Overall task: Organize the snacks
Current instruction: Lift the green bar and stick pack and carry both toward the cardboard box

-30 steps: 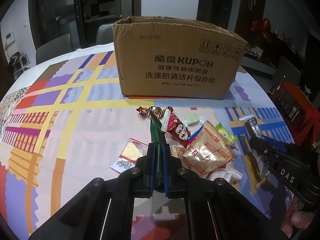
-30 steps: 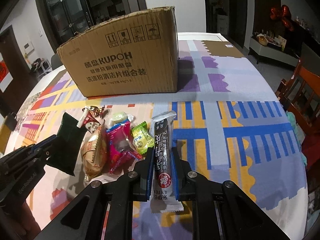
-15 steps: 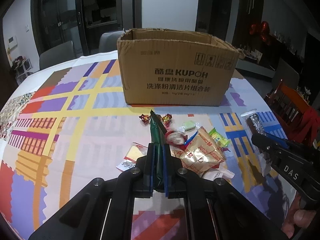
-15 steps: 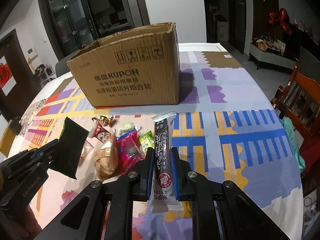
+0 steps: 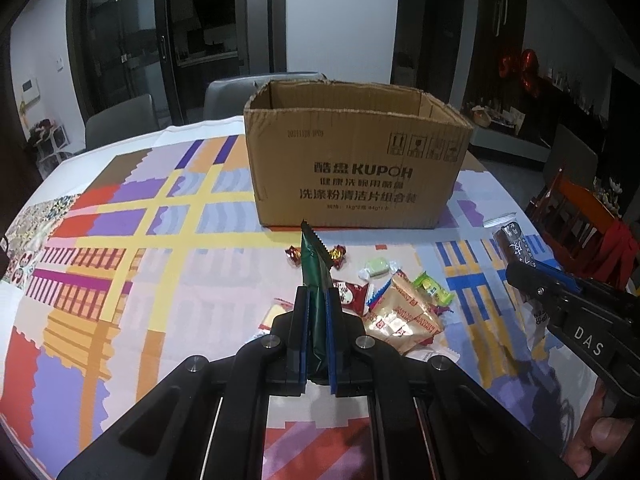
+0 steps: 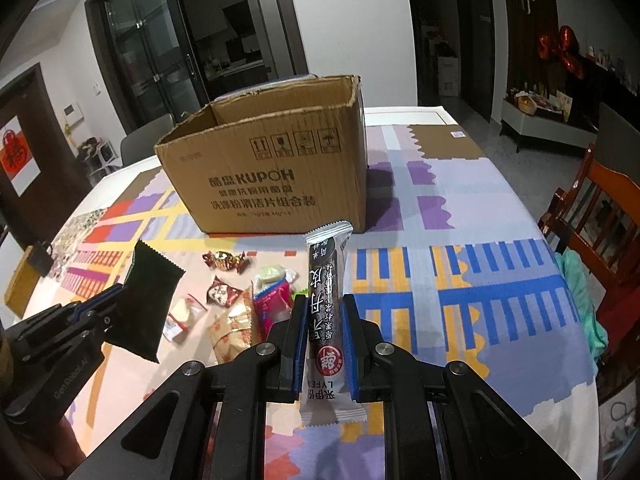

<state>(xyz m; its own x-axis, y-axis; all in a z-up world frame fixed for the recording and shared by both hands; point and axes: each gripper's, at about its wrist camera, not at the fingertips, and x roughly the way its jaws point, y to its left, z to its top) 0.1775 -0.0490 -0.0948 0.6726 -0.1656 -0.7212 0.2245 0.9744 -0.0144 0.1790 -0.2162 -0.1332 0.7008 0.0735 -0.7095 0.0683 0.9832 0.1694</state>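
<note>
An open cardboard box (image 5: pixel 356 176) stands on the table ahead; it also shows in the right wrist view (image 6: pixel 272 184). My left gripper (image 5: pixel 318 300) is shut on a dark green snack packet (image 5: pixel 314 268), held edge-up above the table; the packet shows flat in the right wrist view (image 6: pixel 148 300). My right gripper (image 6: pixel 323 308) is shut on a long black snack bar (image 6: pixel 326 280), also seen in the left wrist view (image 5: pixel 514 244). A pile of loose snacks (image 5: pixel 400 312) lies on the cloth below both grippers, short of the box.
The round table has a bright patterned cloth (image 5: pixel 120 240). Grey chairs (image 5: pixel 120 124) stand beyond the far edge. An orange wooden chair (image 6: pixel 600 216) stands at the right. A brown object (image 6: pixel 26 276) lies at the table's left edge.
Both grippers have risen and drawn back with their snacks, so the box's open top shows more. Both grips are unchanged.
</note>
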